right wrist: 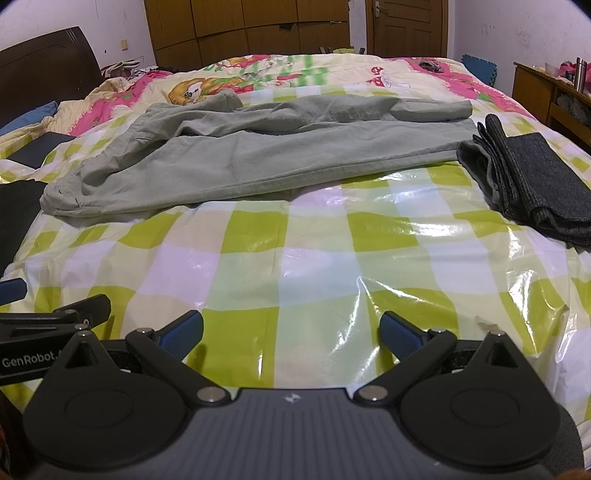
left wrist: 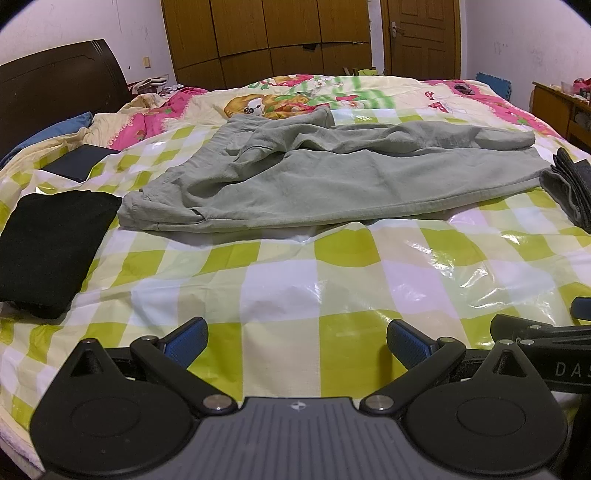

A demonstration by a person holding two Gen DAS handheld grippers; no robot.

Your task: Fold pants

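Note:
Grey-green pants (left wrist: 314, 177) lie spread across the bed, waist to the left, legs to the right, the far leg rumpled over the near one. They also show in the right wrist view (right wrist: 258, 147). My left gripper (left wrist: 297, 341) is open and empty, low over the checked plastic sheet (left wrist: 280, 280), well short of the pants. My right gripper (right wrist: 291, 332) is open and empty beside it, also short of the pants. The right gripper's edge shows in the left wrist view (left wrist: 546, 328).
A folded black garment (left wrist: 51, 243) lies at the left. A folded dark grey garment (right wrist: 532, 177) lies at the right by the pant cuffs. A dark flat box (left wrist: 79, 162) sits far left. Headboard (left wrist: 55, 85), wardrobe (left wrist: 266, 33) and side table (right wrist: 550, 88) surround the bed.

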